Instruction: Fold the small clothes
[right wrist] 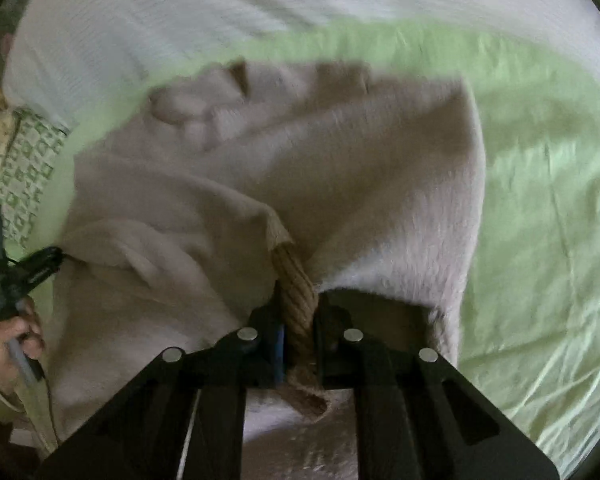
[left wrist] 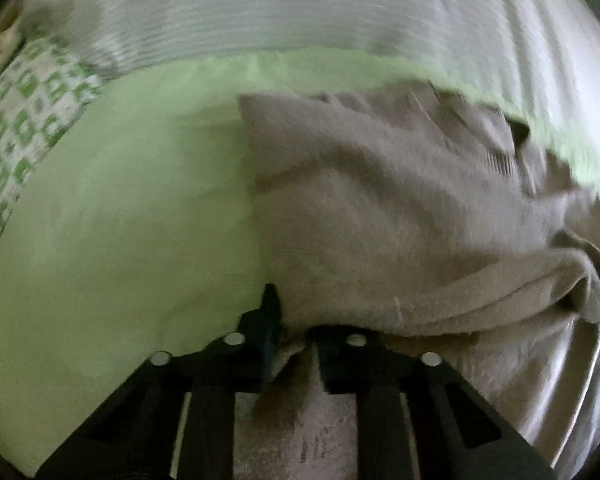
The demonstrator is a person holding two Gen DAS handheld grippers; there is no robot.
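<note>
I had both tools clamped on the beige fleece garment, which lay rumpled on the light green sheet of the bed. My right tool was pinched on the garment's ribbed cuff, the ribbing bunched into a roll between the two black fingers. My left tool was nipped nearly closed on a fold at the garment's near edge, at the corner where the fleece met the green sheet. In the right wrist view I could see the left tool at the far left edge, touching the garment's side, with my hand behind it. A white striped cover lay beyond the green sheet, and a green-and-white patterned cloth sat off to the left.
</note>
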